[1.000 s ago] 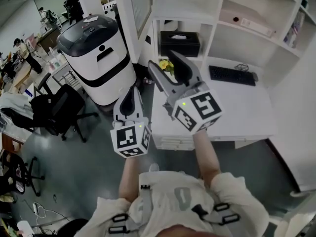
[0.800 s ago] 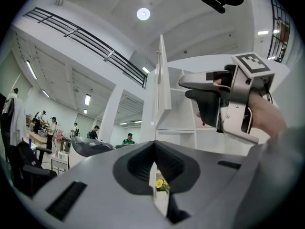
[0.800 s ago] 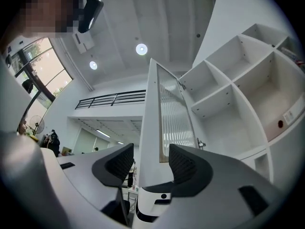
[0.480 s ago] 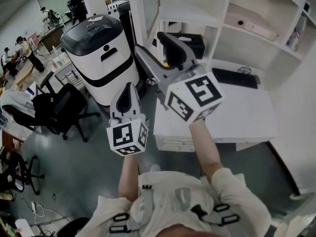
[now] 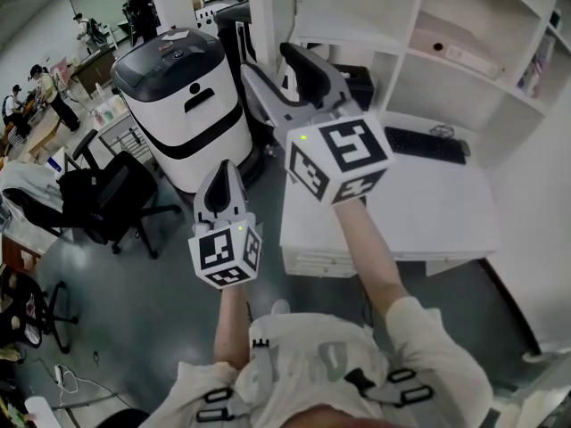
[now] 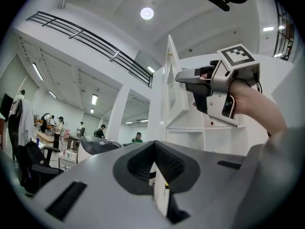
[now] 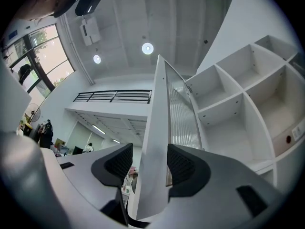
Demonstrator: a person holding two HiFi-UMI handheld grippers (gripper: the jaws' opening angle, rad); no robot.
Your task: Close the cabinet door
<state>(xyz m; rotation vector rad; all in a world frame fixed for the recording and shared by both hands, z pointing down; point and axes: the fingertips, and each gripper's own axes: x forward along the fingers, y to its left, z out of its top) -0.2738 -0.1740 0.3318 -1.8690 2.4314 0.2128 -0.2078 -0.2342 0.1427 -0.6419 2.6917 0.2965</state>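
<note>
The white cabinet door (image 5: 268,7) stands swung open at the top of the head view, its ribbed glass pane (image 7: 183,118) facing the shelves. My right gripper (image 5: 270,61) is raised to the door's free edge (image 7: 159,142). That edge runs between its open jaws (image 7: 148,159), with a gap beside the left pad. In the left gripper view the right gripper (image 6: 183,78) shows against the door (image 6: 170,89). My left gripper (image 5: 221,172) hangs lower and to the left, away from the door, its fingers (image 6: 138,161) together with nothing held.
Open white shelves (image 5: 446,43) sit right of the door above a white desk (image 5: 428,194) with a keyboard (image 5: 424,141). A large white and black machine (image 5: 183,105) stands left of the door, an office chair (image 5: 98,203) beyond it. People stand far back left.
The right gripper has risen and moved up-left to the door's edge, which now lies between its jaws. The left gripper has drifted slightly down and left.
</note>
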